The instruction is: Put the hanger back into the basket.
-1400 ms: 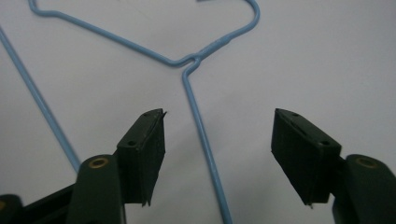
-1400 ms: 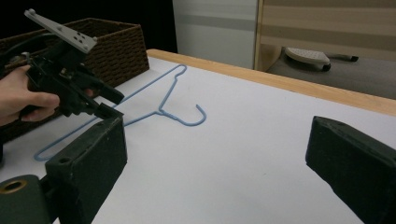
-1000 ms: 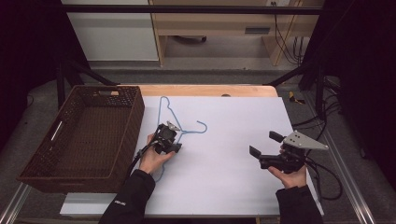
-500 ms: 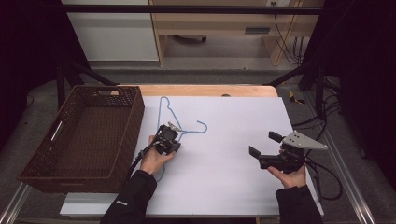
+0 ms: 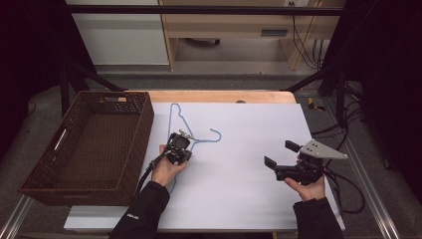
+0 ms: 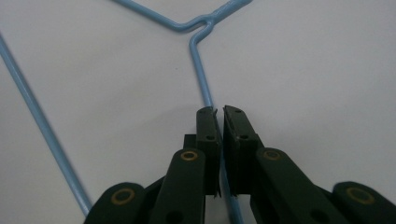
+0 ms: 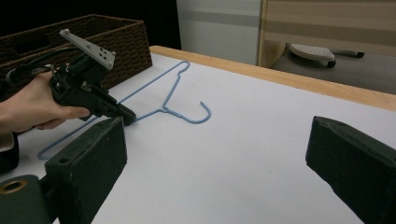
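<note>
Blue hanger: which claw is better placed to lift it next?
Left. The left claw is already closed around the blue hanger wire just below its neck. The right claw hangs open, well apart from it across the white table.

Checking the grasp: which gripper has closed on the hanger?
The left gripper: its fingers pinch the blue hanger wire. The right gripper sits apart, fingers wide open.
</note>
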Available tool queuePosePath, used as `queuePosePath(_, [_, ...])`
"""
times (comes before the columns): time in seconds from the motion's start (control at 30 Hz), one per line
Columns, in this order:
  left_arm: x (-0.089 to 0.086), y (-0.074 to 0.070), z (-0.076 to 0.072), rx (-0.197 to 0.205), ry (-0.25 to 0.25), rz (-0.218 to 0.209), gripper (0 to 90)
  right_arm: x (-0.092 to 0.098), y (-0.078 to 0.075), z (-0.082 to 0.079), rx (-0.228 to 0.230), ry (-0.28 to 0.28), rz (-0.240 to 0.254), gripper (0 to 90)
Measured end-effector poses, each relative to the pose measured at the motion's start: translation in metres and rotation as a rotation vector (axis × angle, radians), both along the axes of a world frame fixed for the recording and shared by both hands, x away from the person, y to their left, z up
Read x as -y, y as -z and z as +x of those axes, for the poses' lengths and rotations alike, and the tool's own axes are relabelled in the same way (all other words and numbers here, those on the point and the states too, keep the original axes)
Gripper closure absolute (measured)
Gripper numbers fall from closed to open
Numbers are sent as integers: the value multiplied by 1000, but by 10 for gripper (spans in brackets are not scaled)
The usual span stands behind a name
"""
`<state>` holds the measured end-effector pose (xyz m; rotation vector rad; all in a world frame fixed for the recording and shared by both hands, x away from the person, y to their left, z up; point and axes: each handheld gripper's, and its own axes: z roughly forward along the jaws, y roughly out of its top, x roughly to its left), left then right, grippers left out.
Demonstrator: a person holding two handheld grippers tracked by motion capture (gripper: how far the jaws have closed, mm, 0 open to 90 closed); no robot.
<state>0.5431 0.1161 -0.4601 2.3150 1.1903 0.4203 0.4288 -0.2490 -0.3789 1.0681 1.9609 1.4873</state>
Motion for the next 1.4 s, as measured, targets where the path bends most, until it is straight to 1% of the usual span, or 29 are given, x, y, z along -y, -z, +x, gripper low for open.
queuePosePath(0.1, [1, 0, -2, 12, -13, -3, 861, -1, 0, 0, -3, -2, -1, 58])
queuePosePath(0.27, [-1, 0, -4, 16, -23, -12, 866, -2, 1, 1, -5, -4, 0, 58])
queuePosePath(0.3, [-2, -1, -5, 23, -28, -14, 867, -2, 1, 1, -5, -6, 0, 58])
queuePosePath(0.47, [-5, -7, -9, 45, -23, -29, 870, -3, 2, 2, -7, -13, -5, 59])
queuePosePath(0.57, [-7, -10, -11, 51, -21, -27, 871, -5, 3, 2, -12, -13, -3, 59])
queuePosePath(0.67, [-8, -12, -12, 56, -20, -35, 871, -6, 4, 2, -15, -15, -6, 59])
queuePosePath(0.77, [-7, -9, -12, 47, -16, -26, 871, -6, 4, 2, -14, -16, -6, 59])
queuePosePath(0.9, [-5, -2, -9, 23, -9, -14, 870, -5, 3, 2, -14, -15, -5, 60])
queuePosePath(0.97, [-4, 0, -8, 20, -7, -11, 869, -5, 3, 2, -15, -15, -1, 60])
queuePosePath(1.23, [-4, -1, -6, 10, 19, 2, 860, -5, 2, 2, -11, -15, -5, 60])
queuePosePath(1.27, [-4, -1, -6, 10, 19, 2, 838, -5, 2, 2, -11, -15, -5, 60])
queuePosePath(1.3, [-4, -1, -6, 9, 17, 1, 838, -5, 2, 2, -11, -16, -5, 59])
queuePosePath(1.33, [-4, -2, -3, 8, 13, 6, 806, -5, 2, 2, -12, -15, -6, 60])
queuePosePath(1.4, [-5, 0, -1, -1, 12, -2, 800, -5, 2, 2, -13, -16, -4, 59])
